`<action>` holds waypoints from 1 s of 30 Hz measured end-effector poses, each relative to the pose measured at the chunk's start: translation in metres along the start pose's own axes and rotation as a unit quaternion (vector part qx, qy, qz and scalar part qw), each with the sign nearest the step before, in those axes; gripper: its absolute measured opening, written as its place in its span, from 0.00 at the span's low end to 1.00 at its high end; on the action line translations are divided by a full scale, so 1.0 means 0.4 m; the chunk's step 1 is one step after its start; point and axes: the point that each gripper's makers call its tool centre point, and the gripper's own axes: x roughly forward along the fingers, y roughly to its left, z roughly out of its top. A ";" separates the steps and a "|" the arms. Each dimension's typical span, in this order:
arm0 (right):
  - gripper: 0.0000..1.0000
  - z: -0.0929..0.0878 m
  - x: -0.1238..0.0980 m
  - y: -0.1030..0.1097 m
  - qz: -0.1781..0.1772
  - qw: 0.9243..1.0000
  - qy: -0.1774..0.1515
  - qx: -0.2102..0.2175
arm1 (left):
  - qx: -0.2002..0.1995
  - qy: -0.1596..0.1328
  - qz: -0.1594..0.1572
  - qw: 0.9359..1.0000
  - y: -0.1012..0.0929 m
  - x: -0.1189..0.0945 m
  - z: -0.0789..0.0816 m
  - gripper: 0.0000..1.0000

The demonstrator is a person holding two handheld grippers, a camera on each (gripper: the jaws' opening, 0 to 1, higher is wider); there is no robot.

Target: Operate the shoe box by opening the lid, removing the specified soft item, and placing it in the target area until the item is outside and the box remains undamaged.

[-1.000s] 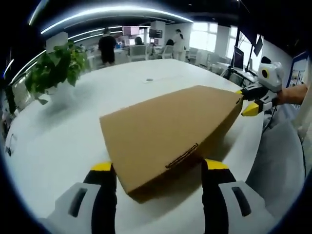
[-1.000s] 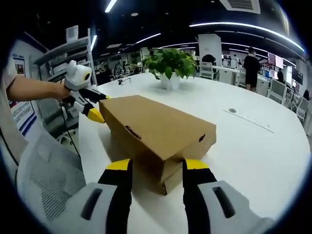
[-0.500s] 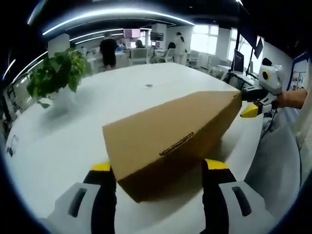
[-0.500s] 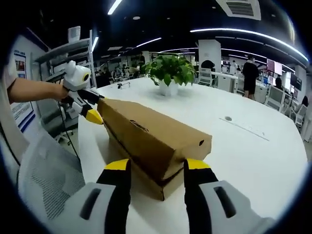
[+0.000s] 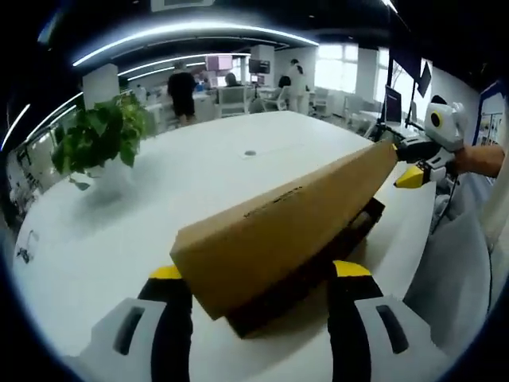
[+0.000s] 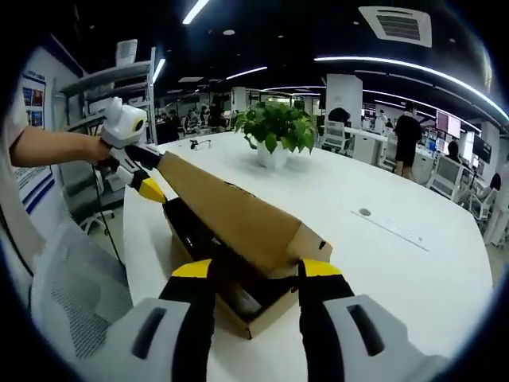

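A brown cardboard shoe box stands on the white table (image 5: 199, 167). Its lid (image 5: 278, 231) is tilted up on one long side, and the dark gap over the base (image 5: 354, 231) shows beneath. In the right gripper view the lid (image 6: 231, 211) slopes over the base (image 6: 266, 310), with something dark inside (image 6: 203, 239) that I cannot make out. My left gripper (image 5: 258, 270) is open, one jaw on each side of the lid's near end. My right gripper (image 6: 252, 269) stands open the same way at the opposite end. Each gripper shows in the other's view: right gripper (image 5: 413, 163), left gripper (image 6: 147, 179).
A potted green plant (image 5: 99, 135) (image 6: 277, 127) stands on the table beyond the box. A grey mesh chair (image 6: 71, 294) (image 5: 453, 263) sits at the table's edge beside the box. Desks and people fill the office behind.
The lid has swung up from flat on the box to a steep tilt, and the dark inside now shows. Both grippers stayed at the lid's ends with the same jaw spacing.
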 end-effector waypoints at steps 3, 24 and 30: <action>0.37 0.016 0.002 -0.012 -0.005 1.000 -0.003 -0.003 | 0.003 -0.003 0.015 1.000 0.015 0.001 0.013 0.63; 0.36 0.088 0.022 -0.071 -0.022 0.999 -0.022 -0.011 | -0.022 -0.037 0.122 0.992 0.146 0.004 0.090 0.16; 0.37 0.102 0.030 -0.081 -0.026 0.999 -0.029 -0.011 | -0.027 -0.046 0.131 0.990 0.161 0.009 0.105 0.12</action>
